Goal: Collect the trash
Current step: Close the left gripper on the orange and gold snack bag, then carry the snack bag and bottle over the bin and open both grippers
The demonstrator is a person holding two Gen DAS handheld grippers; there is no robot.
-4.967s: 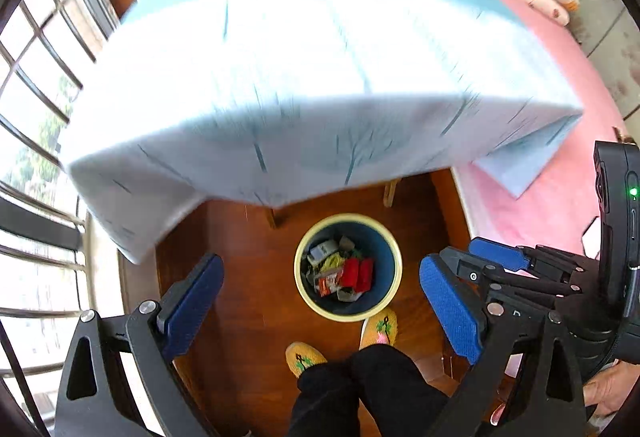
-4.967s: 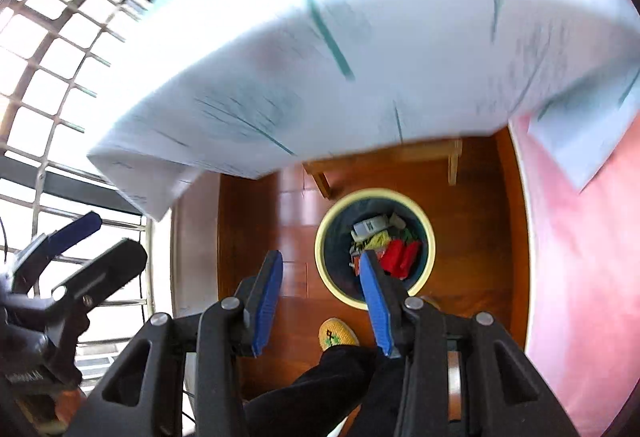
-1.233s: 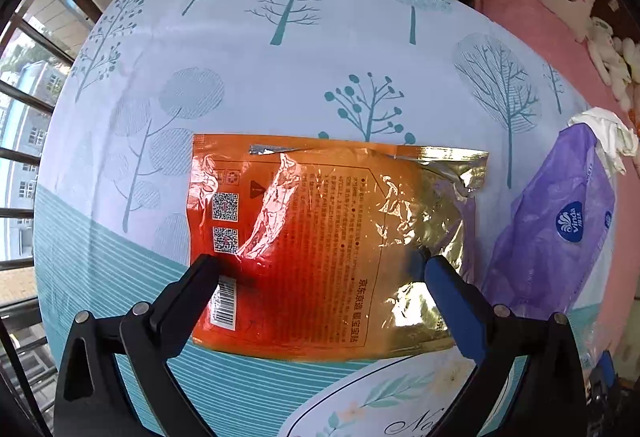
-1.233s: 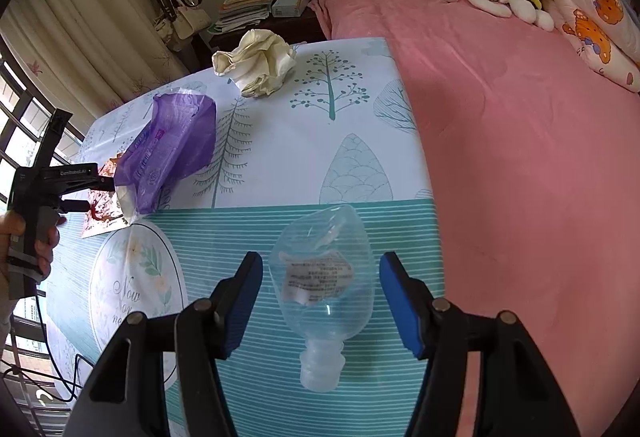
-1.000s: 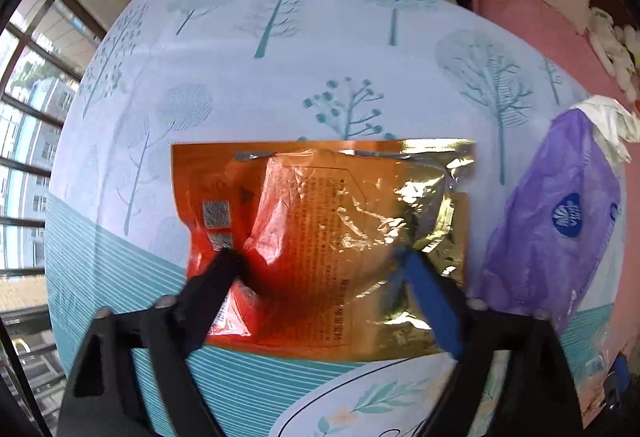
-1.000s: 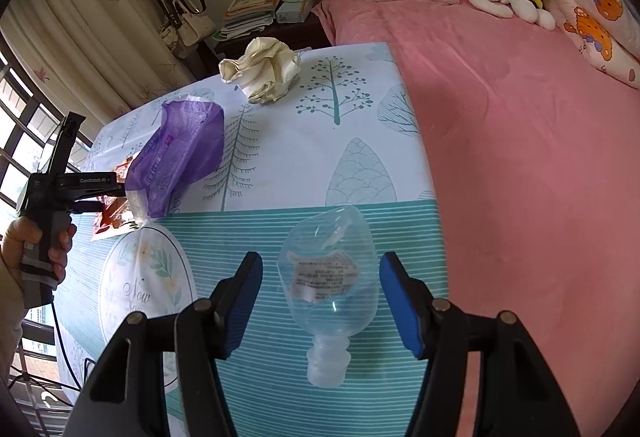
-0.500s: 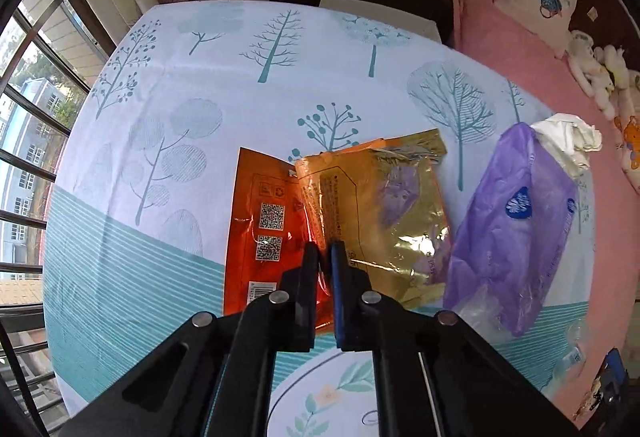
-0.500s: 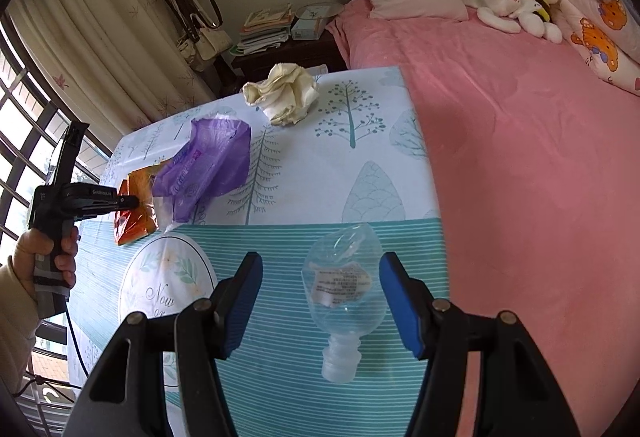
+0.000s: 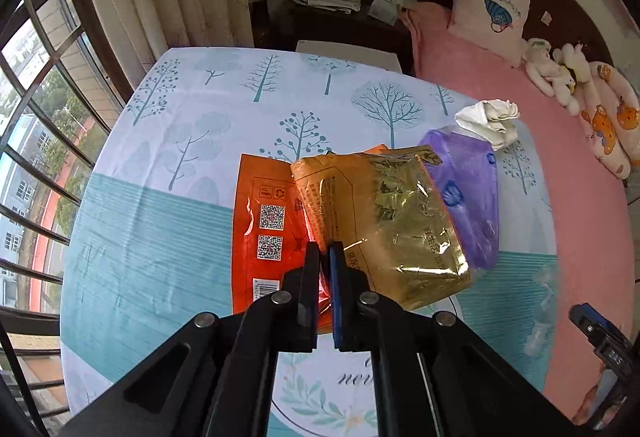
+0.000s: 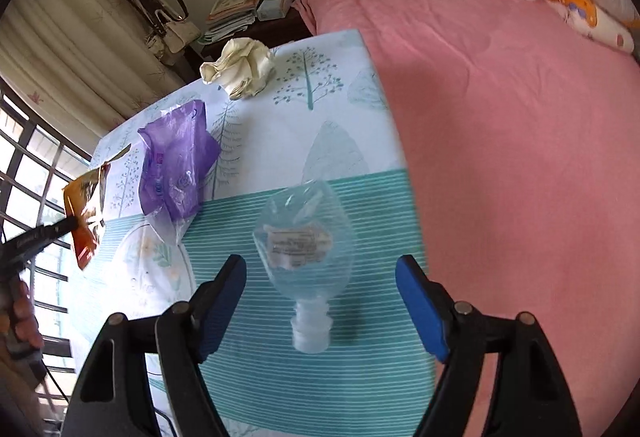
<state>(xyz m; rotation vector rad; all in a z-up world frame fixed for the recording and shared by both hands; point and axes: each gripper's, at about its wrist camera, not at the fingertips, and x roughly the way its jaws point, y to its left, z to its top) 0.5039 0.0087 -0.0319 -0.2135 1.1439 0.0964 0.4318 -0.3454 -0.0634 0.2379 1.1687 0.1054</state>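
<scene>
Between the left gripper (image 9: 325,257) fingers, pinched tight, sits the orange-gold foil wrapper (image 9: 360,221), lifted off the tablecloth (image 9: 160,237). Right gripper (image 10: 320,301) spread wide, holding nothing, hovering over the clear plastic bottle (image 10: 306,237) lying flat, cap toward it. Purple bag (image 10: 176,165) and crumpled paper (image 10: 240,71) lie farther back; pink bed (image 10: 520,157) alongside.

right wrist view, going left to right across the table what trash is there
orange foil wrapper pinched in the left gripper → purple plastic bag → crumpled white paper → clear plastic bottle, lying between the fingers of the open right gripper
</scene>
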